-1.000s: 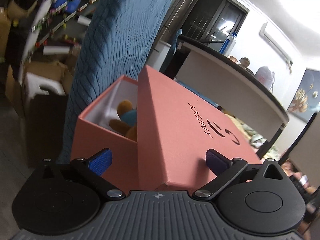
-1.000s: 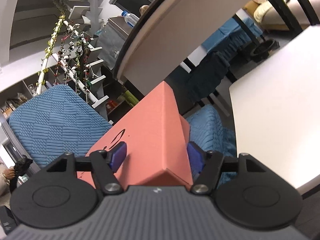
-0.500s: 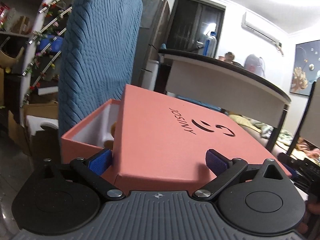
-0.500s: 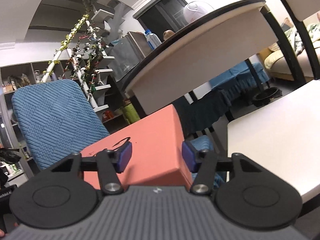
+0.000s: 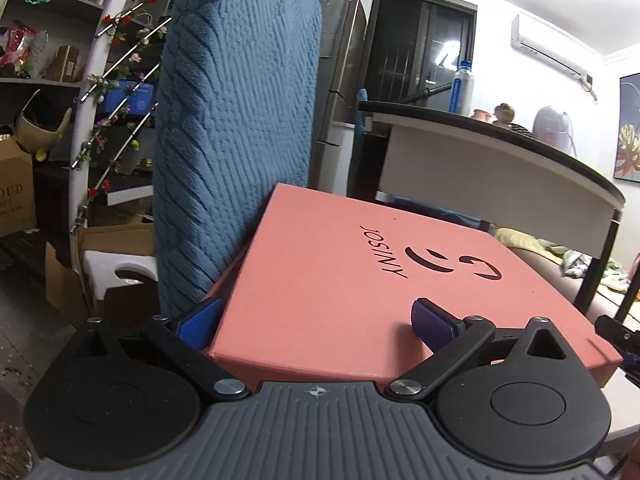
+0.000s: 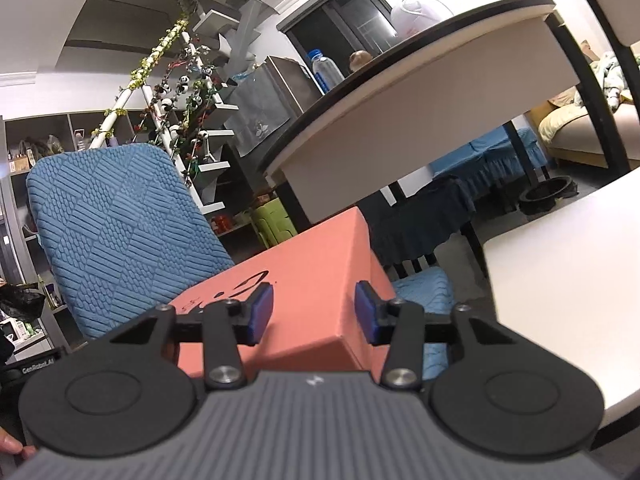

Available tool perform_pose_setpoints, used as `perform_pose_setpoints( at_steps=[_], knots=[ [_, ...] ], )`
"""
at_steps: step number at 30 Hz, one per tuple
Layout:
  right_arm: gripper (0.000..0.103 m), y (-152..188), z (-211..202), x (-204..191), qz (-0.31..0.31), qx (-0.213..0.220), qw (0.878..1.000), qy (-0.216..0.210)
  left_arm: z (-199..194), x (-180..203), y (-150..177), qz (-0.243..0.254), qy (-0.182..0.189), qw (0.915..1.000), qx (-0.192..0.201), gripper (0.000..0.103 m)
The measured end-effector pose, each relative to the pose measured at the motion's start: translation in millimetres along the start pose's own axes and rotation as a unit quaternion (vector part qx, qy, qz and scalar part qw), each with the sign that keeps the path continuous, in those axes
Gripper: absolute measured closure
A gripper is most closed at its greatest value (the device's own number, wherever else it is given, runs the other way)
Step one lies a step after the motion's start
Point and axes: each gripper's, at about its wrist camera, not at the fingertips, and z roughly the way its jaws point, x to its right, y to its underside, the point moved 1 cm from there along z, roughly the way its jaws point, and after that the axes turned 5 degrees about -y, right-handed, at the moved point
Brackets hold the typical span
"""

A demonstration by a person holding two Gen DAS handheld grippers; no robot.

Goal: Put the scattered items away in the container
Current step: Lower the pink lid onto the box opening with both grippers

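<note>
Where the salmon-pink lid (image 5: 360, 280) lies flat over its box, it fills the space ahead of both tongs, logo side up. Left gripper (image 5: 316, 316): fingers spread, one blue pad beside the lid's near corner, the other over its top face. Right gripper (image 6: 314, 312): spread astride the lid's opposite corner; contact unclear. Blue chair back (image 5: 236, 120) stands just beyond the lid, white tabletop (image 6: 560, 280) to the right gripper's right.
</note>
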Motion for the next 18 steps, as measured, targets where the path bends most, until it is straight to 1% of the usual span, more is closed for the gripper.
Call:
perform_pose_setpoints(
  at_steps=[6,11,15,18],
  knots=[
    [0.057,0,11,-15,-0.009,0.005,1.000,-0.006,5,-5,-10,0.008,-0.005,1.0000,0.002,0.002],
    [0.057,-1,14,-20,-0.005,0.001,1.000,-0.015,11,-6,-16,0.019,-0.014,0.9997,0.000,0.002],
    [0.057,0,16,-24,-0.005,-0.005,1.000,-0.018,15,-9,-17,0.027,-0.016,0.9995,-0.005,0.002],
    [0.057,0,19,-28,-0.014,-0.004,1.000,-0.013,17,-8,-16,0.039,-0.015,0.9991,-0.011,0.002]
  ],
)
